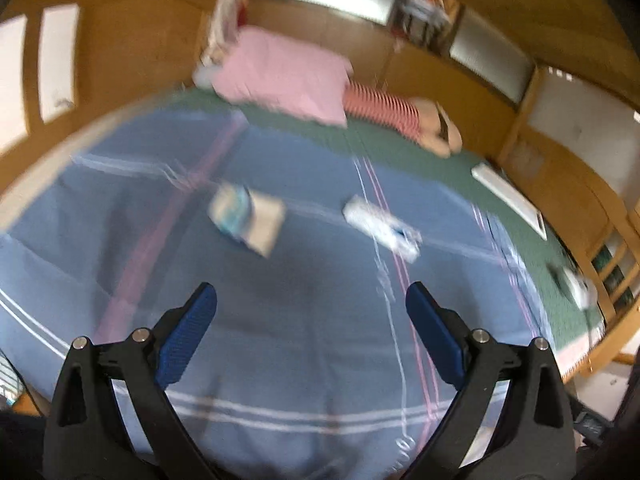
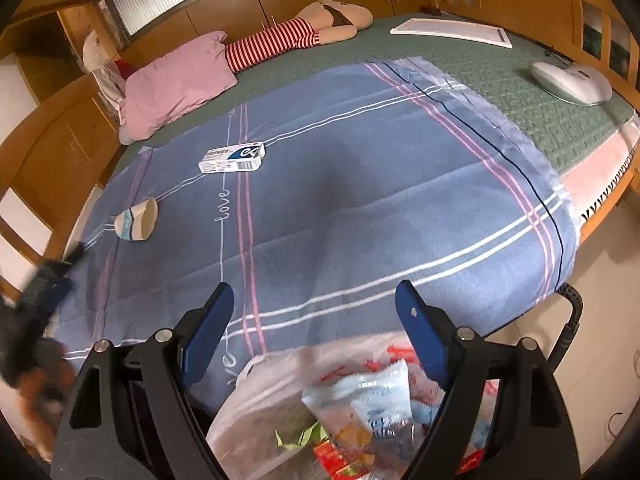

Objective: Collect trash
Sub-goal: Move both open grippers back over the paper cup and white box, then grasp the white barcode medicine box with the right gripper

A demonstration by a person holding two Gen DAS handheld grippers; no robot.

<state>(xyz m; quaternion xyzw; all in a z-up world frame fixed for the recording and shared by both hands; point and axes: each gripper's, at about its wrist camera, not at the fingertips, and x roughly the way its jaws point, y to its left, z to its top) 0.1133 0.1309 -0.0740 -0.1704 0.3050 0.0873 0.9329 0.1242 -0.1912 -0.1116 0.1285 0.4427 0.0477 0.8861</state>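
Right wrist view looks down over a bed covered by a blue blanket (image 2: 360,200) with white and pink stripes and the word "love" stitched along one line. The right gripper (image 2: 314,308) fills the lower middle of the frame, its blue pads spread wide with nothing between them. Just below the pads, at the bottom centre, lies a translucent plastic bag (image 2: 288,392) with crumpled wrappers (image 2: 372,400) and other scraps showing inside it. On the blanket, left of centre, a small white and blue carton (image 2: 232,157) lies flat. Further to the lower left of it, well apart, a paper cup (image 2: 137,220) lies tipped on its side with its mouth facing right. A pink pillow (image 2: 176,84) sits in the upper left, with a striped plush toy (image 2: 304,32) stretched beside it along the top. A white board (image 2: 452,30) and a white oval device (image 2: 572,82) rest on the green mattress cover (image 2: 500,68) at the upper right. At the left edge a blurred dark shape is the left gripper, its state unreadable there. Left wrist view is smeared by motion; the left gripper (image 1: 311,306) shows at the bottom with its pads standing apart and empty above the blanket (image 1: 280,320). The cup (image 1: 248,220) appears left of centre and the carton (image 1: 382,228) right of centre, both ahead of the pads and untouched.
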